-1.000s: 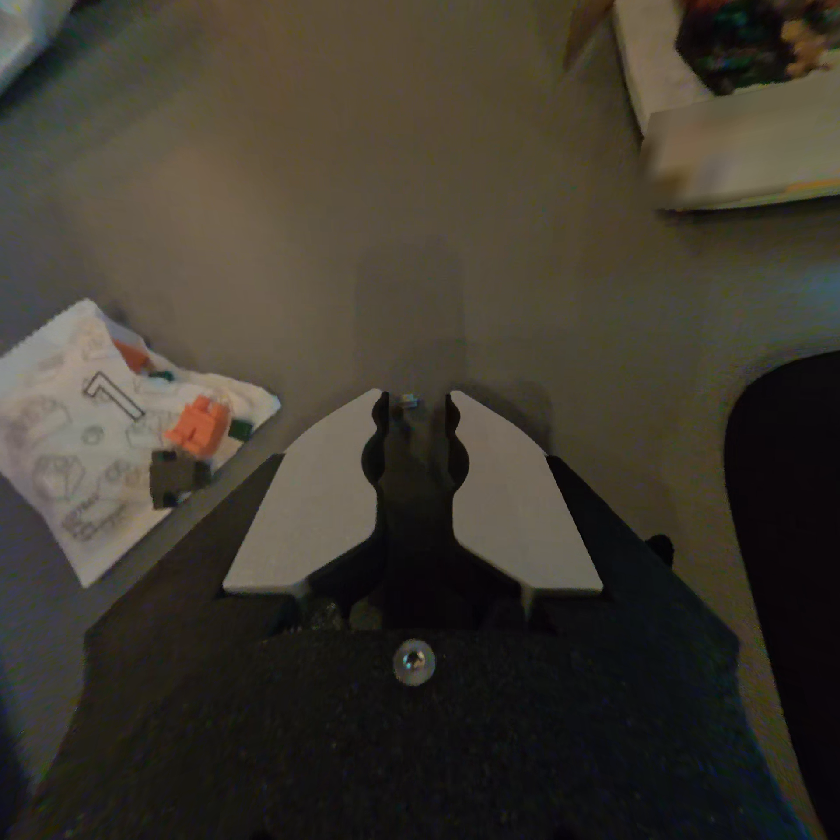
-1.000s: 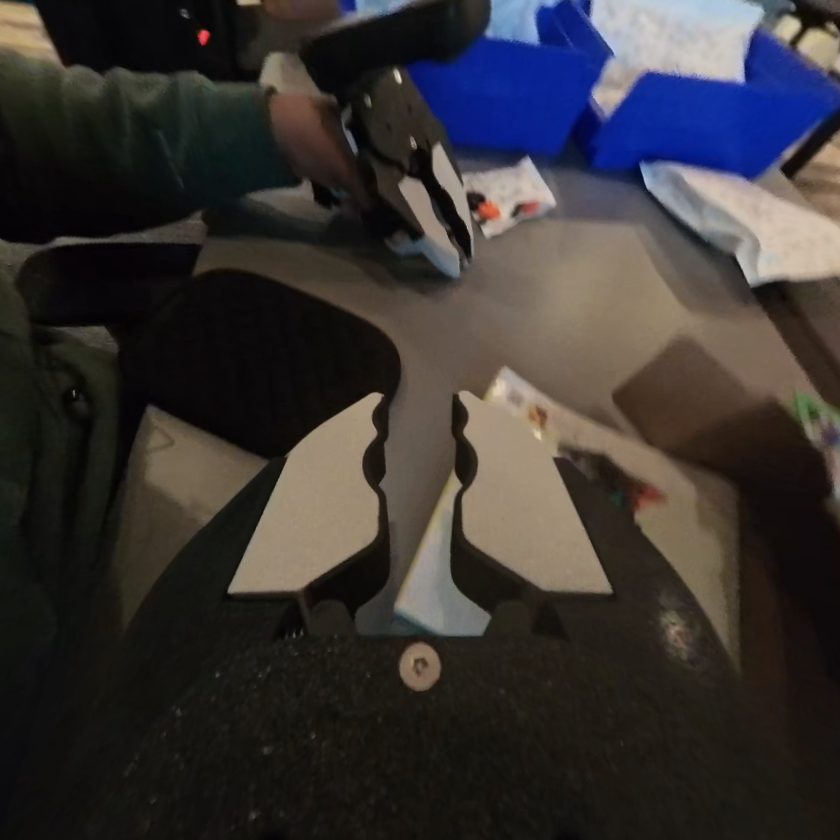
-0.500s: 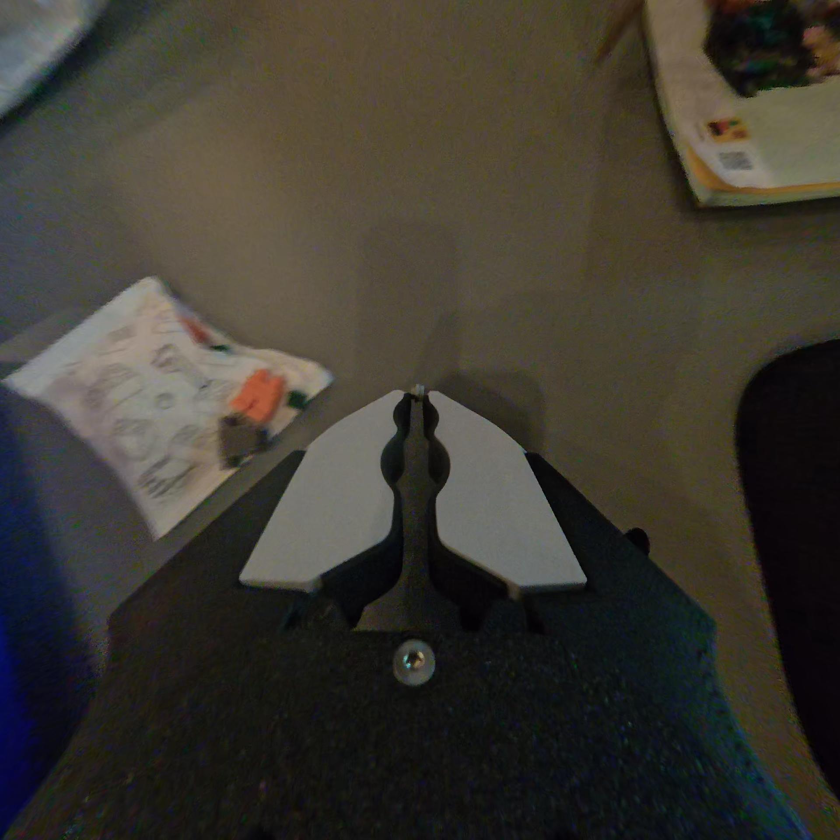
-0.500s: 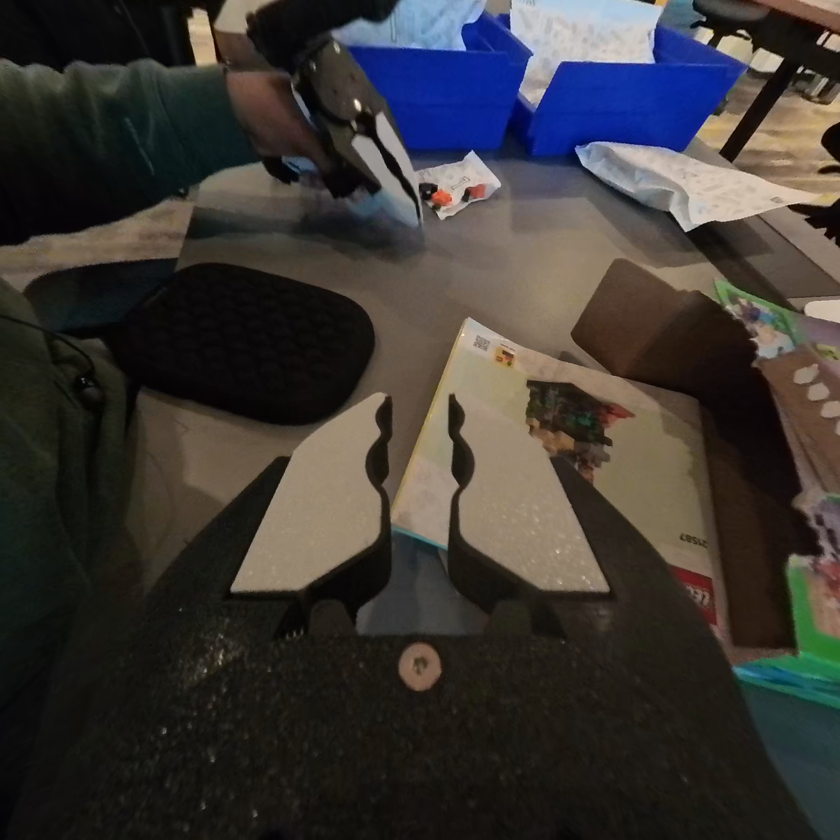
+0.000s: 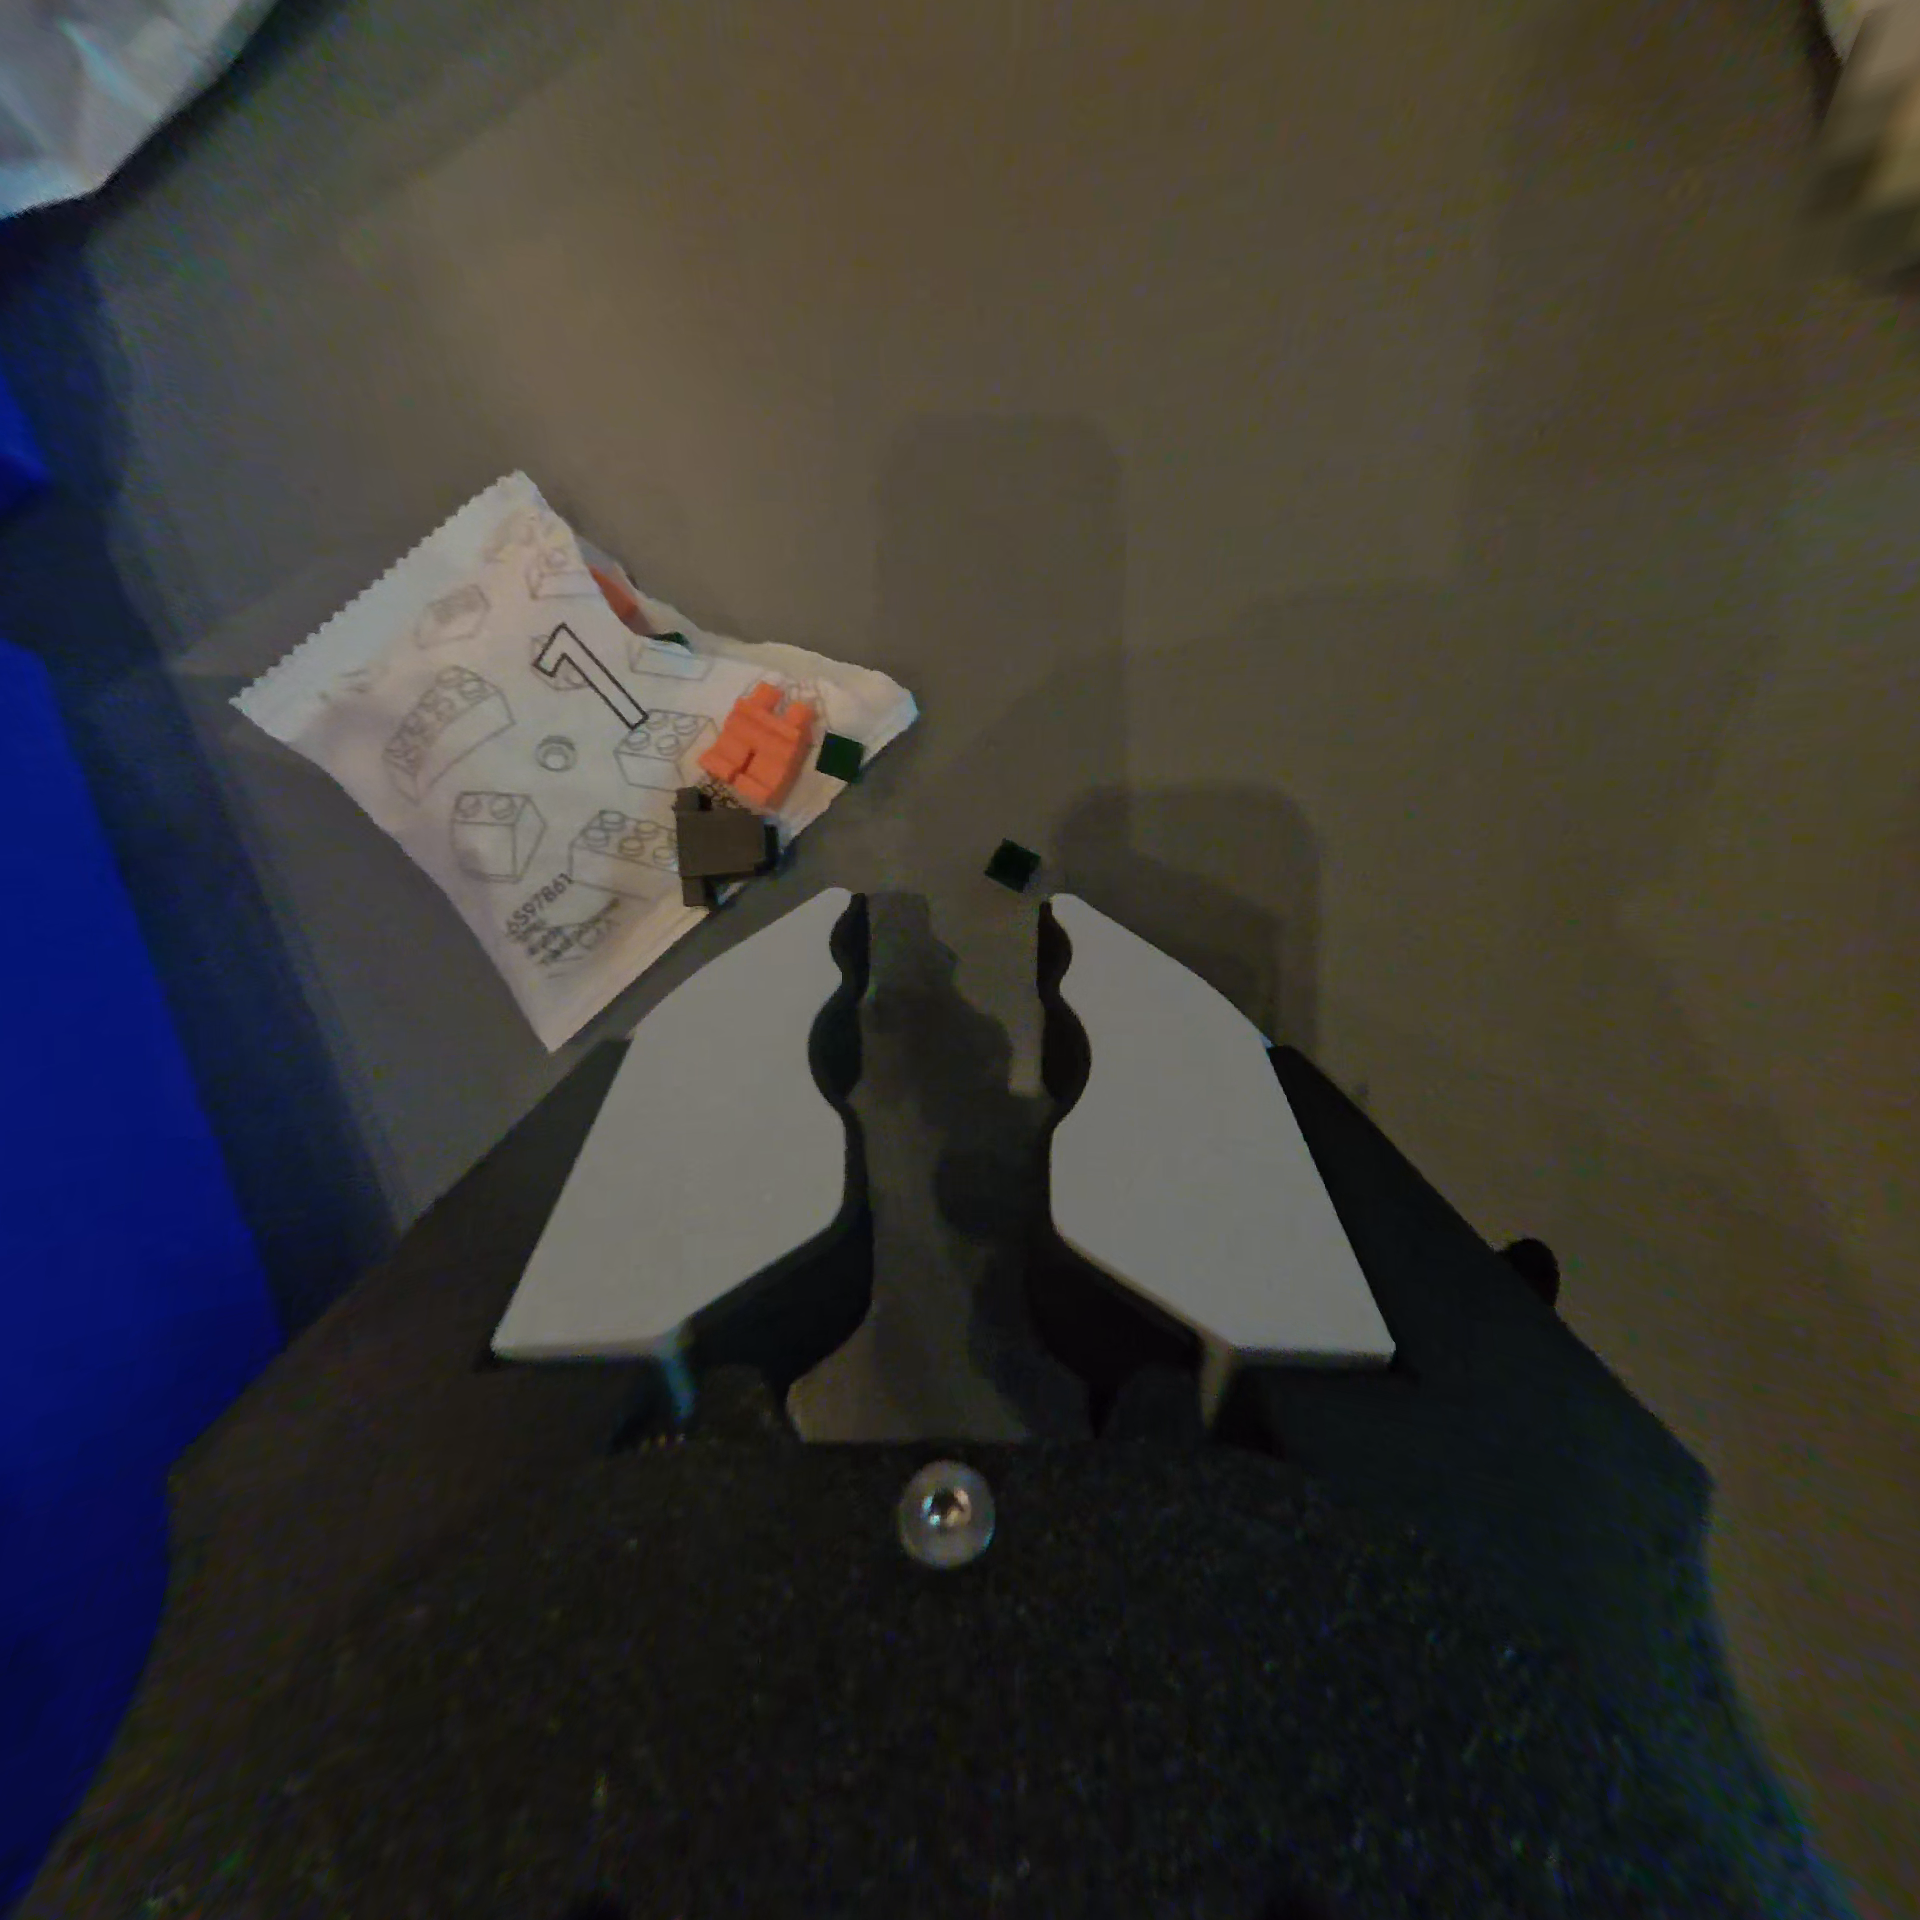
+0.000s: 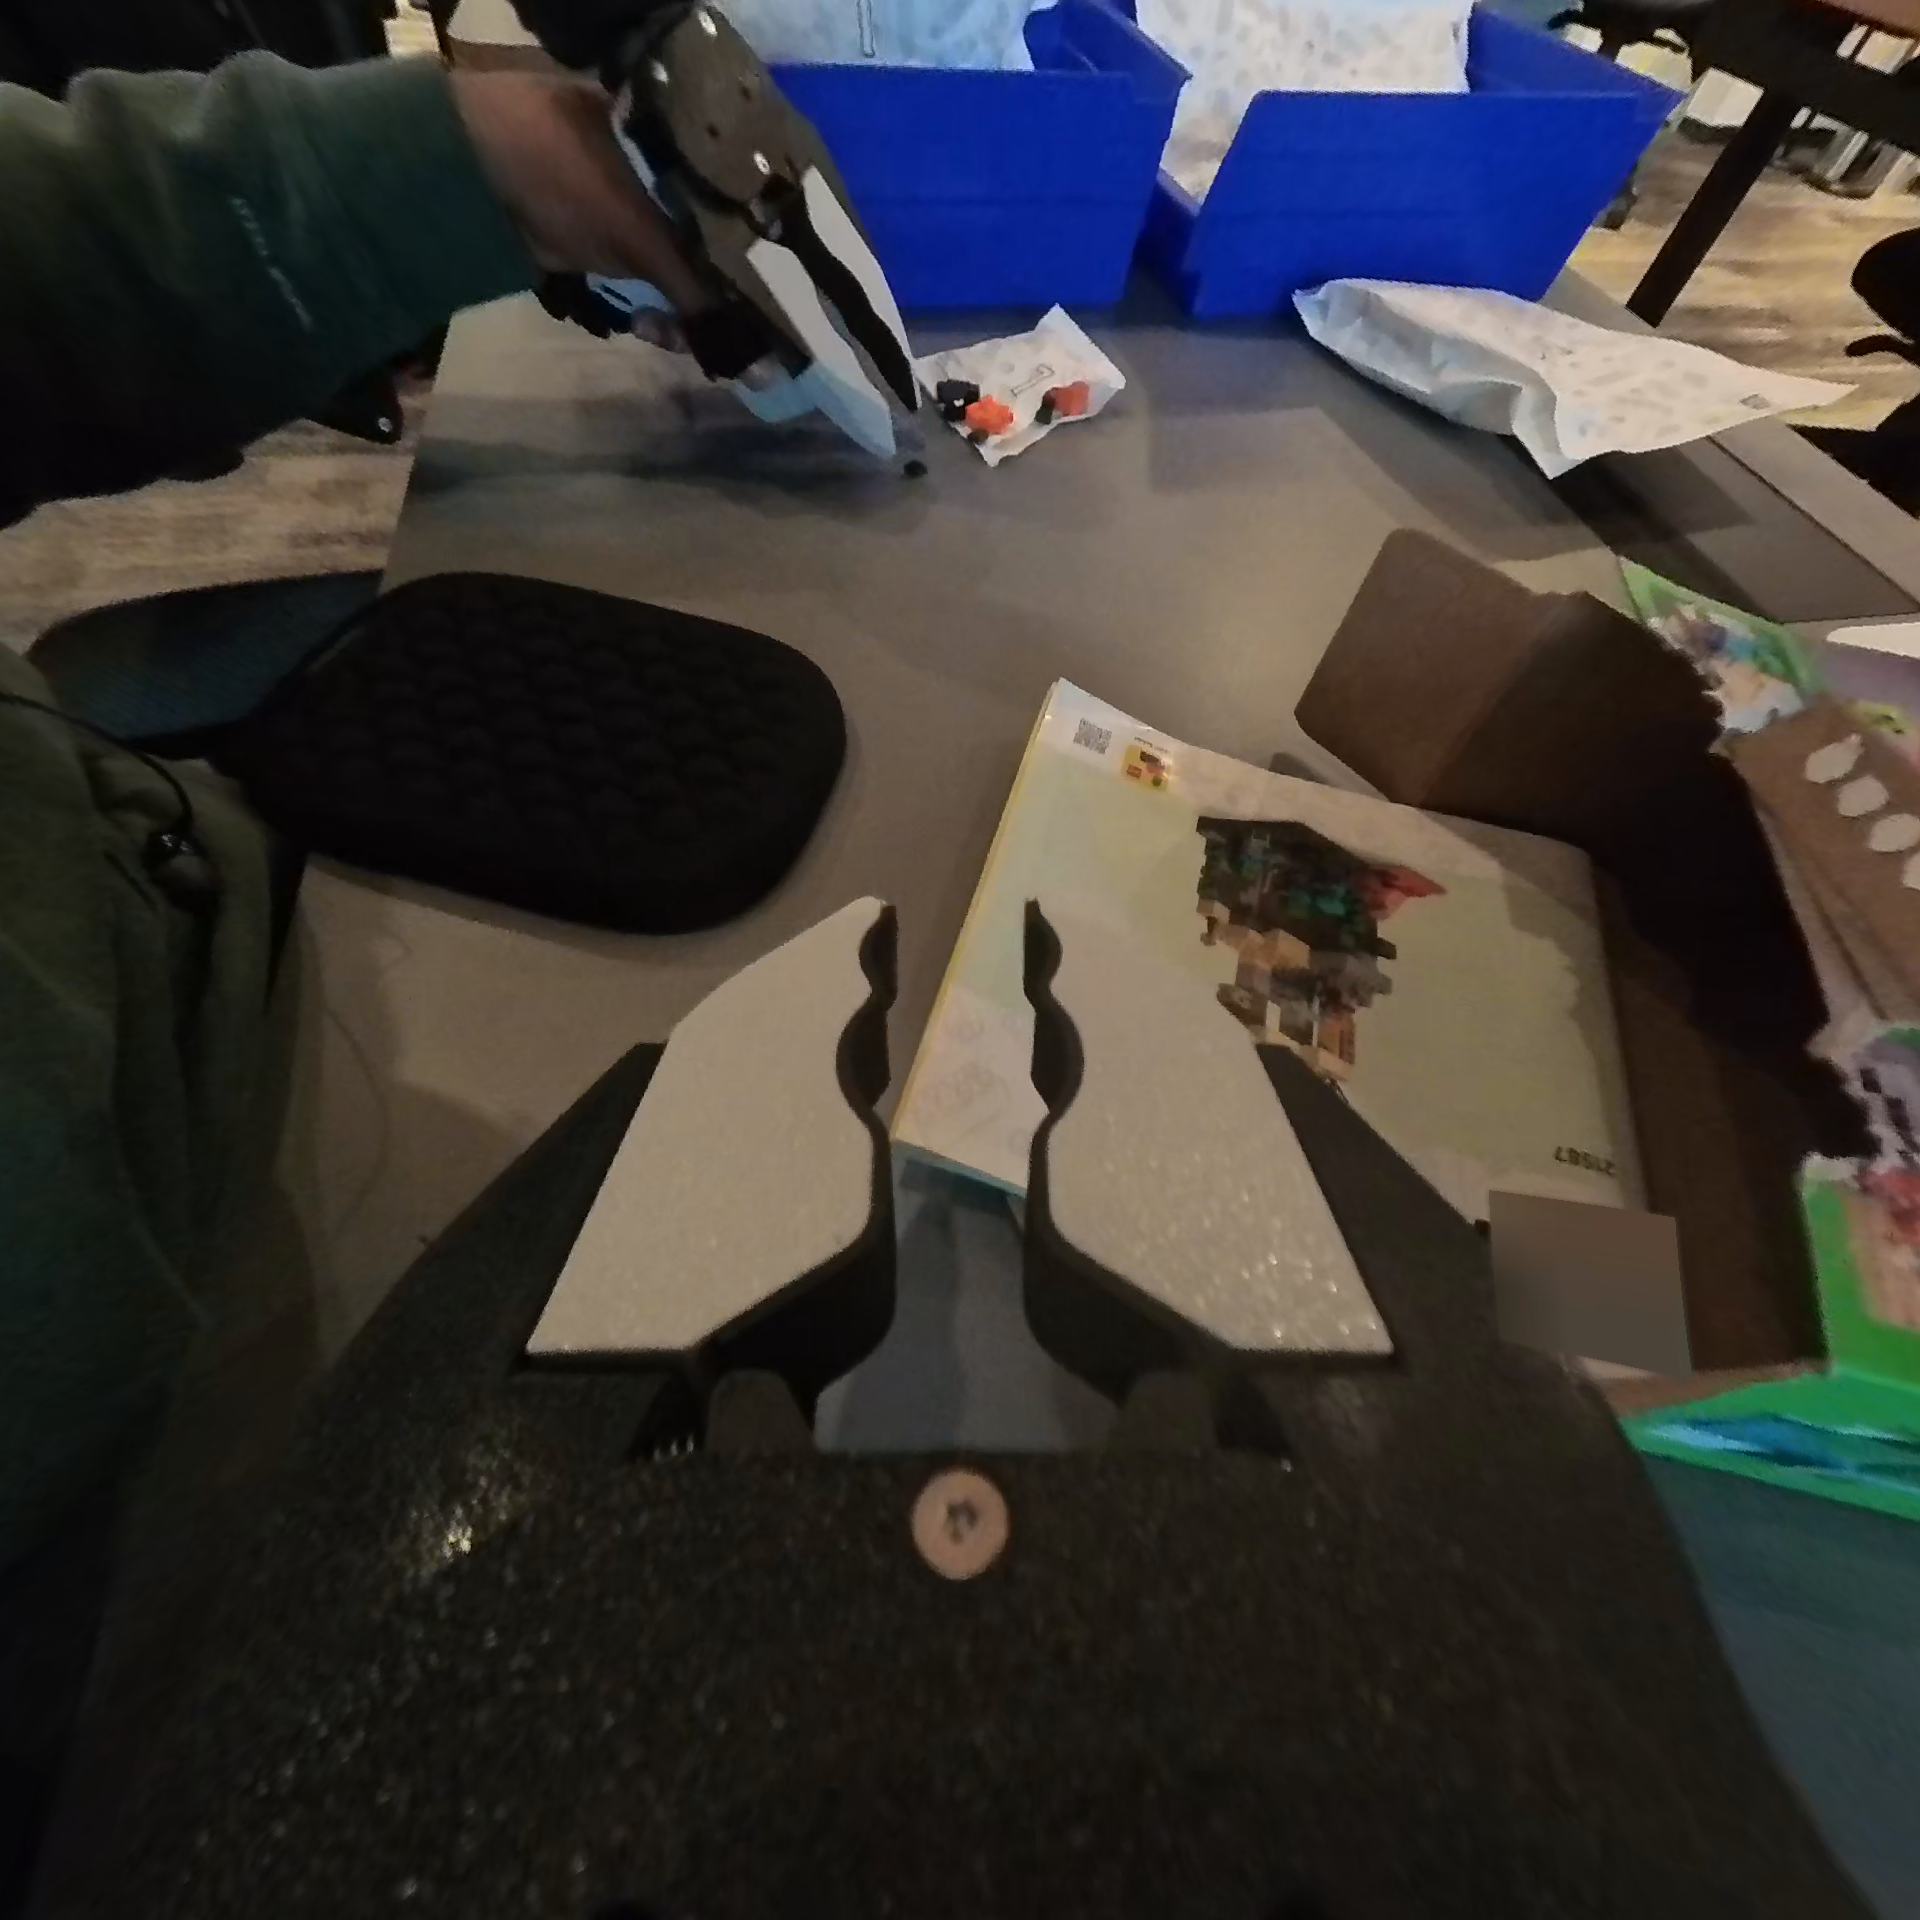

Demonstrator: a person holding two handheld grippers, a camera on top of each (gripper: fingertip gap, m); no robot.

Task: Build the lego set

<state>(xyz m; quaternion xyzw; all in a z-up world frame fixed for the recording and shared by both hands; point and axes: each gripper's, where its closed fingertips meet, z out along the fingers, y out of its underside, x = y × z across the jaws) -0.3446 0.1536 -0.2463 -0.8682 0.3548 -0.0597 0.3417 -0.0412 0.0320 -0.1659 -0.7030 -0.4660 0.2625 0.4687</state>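
My left gripper (image 5: 948,906) is open and empty, low over the grey table. A small dark green tile (image 5: 1013,862) lies on the table just ahead of its right fingertip. To the left lies a small white parts bag (image 5: 520,748) with an orange piece (image 5: 756,750), a dark brown piece (image 5: 722,844) and another dark green tile (image 5: 840,755) at its opening. My right gripper (image 6: 958,914) is open and empty, held above the instruction booklet (image 6: 1299,914). In the right wrist view the left gripper (image 6: 902,442) points down beside the parts bag (image 6: 1023,384).
Two blue bins (image 6: 997,177) (image 6: 1403,197) stand at the table's far edge, with a large white bag (image 6: 1558,364) to their right. A black pad (image 6: 540,748) lies left of the booklet. An open cardboard box (image 6: 1538,707) and a green set box (image 6: 1849,1382) are at the right. My hands' fingertips stand some 35 cm from each other.
My left gripper, shut on a tiny piece half a second ago, has opened beside the parts bag, and the dark green tile now lies on the table. The right gripper stayed open over the booklet.
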